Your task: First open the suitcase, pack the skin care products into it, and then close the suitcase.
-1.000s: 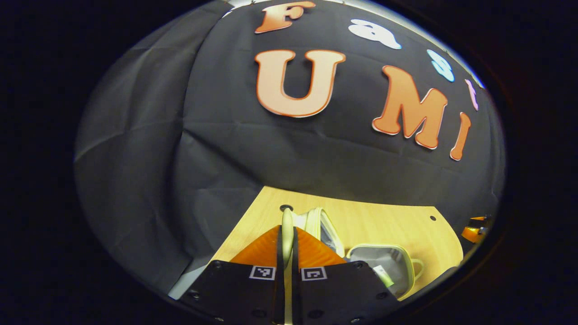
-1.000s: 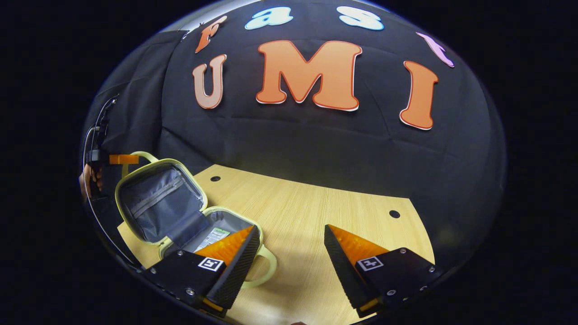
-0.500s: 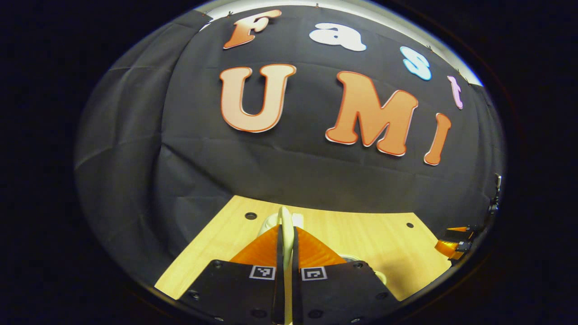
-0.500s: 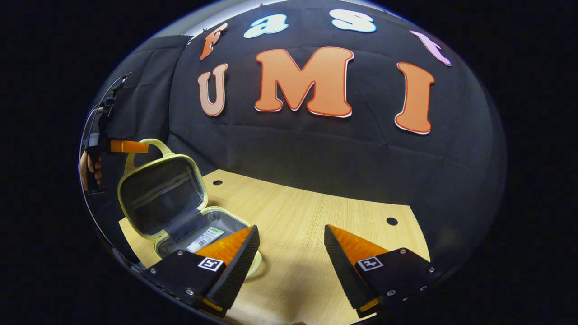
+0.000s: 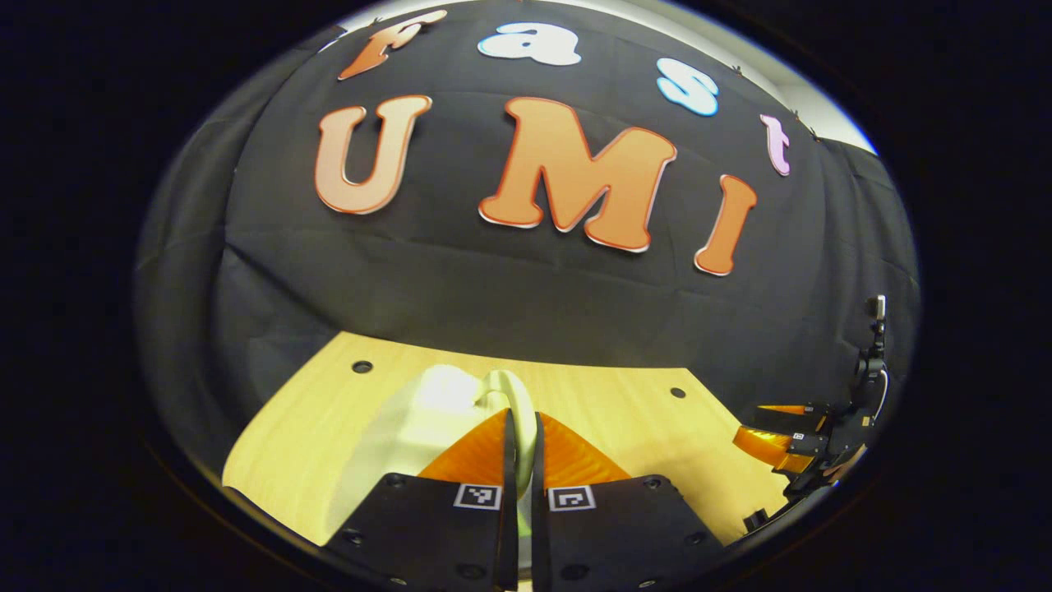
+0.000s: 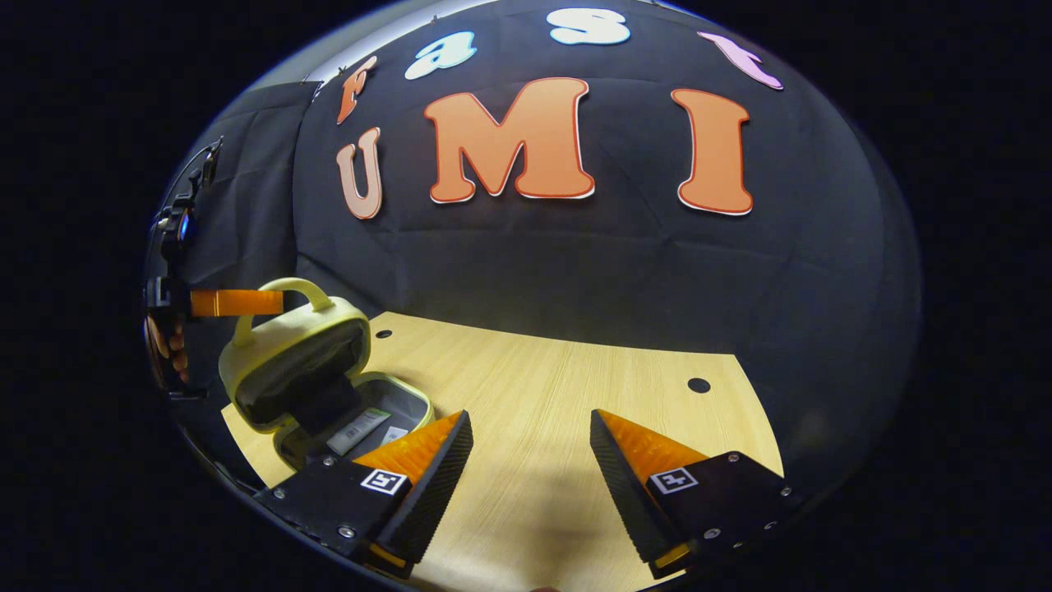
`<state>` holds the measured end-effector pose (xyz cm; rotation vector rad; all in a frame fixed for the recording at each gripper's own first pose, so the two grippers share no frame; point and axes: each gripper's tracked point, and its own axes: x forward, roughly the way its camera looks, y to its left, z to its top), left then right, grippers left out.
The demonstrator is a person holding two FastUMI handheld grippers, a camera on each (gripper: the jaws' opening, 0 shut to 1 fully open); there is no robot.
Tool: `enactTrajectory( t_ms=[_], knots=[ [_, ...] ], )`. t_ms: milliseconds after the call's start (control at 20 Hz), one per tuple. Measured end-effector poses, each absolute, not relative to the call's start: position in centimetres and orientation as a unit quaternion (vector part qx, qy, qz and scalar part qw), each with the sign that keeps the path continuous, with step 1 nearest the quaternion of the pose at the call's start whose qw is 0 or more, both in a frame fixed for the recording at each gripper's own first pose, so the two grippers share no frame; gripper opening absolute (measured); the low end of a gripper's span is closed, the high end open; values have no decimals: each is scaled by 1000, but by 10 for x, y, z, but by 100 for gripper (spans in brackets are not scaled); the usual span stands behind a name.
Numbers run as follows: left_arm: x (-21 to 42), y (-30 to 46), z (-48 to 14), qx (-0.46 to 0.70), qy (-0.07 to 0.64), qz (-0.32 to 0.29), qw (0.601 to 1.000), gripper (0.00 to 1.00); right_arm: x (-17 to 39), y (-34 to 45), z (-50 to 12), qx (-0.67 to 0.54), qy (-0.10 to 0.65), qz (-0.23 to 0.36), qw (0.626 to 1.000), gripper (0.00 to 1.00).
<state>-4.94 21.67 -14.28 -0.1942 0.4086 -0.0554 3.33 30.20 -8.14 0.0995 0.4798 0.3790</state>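
A small pale yellow-green suitcase stands half open at the left of the right gripper view. Its lid [image 6: 283, 337] is tilted down over the grey-lined base [image 6: 415, 400]. A skin care tube [image 6: 357, 421] lies inside the base. My left gripper [image 5: 519, 421] is shut on the lid's handle [image 5: 516, 393], with the lid [image 5: 394, 427] just below it; in the right gripper view that left gripper [image 6: 238, 302] pinches the handle [image 6: 288, 284] from the left. My right gripper [image 6: 530, 436] hangs open over bare table, to the right of the suitcase, holding nothing.
The wooden table [image 6: 559, 378] has small round holes and ends at the black cloth wall behind. A hand [image 6: 164, 345] holds the left gripper. The right gripper [image 5: 781, 427] sits at the far right of the left gripper view.
The left gripper has swung the lid forward and down by its handle, from nearly upright to half closed over the base. The right gripper has barely moved.
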Motion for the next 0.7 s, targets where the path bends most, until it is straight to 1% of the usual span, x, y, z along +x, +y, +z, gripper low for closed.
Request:
enactTrajectory(
  t_ms=[100,200,450,550,600,650,700],
  knots=[
    [-49,183,-160,-127,220,-50,966,6,31,293,-85,44,237,186,953,92],
    [-50,160,-182,-139,244,-60,958,7,28,286,-86,47,239,185,952,92],
    [-50,131,-228,-83,278,-64,955,6,21,276,-83,54,230,177,955,92],
    [-54,119,-236,-70,293,-70,951,16,20,273,-78,58,222,170,958,92],
    [-51,117,-236,-59,289,-69,953,21,20,271,-75,59,216,165,961,92],
    [-50,116,-236,-54,285,-71,955,23,22,270,-71,60,209,160,963,92],
    [-51,112,-238,-59,290,-73,952,35,22,268,-68,62,203,155,965,92]
  ],
)
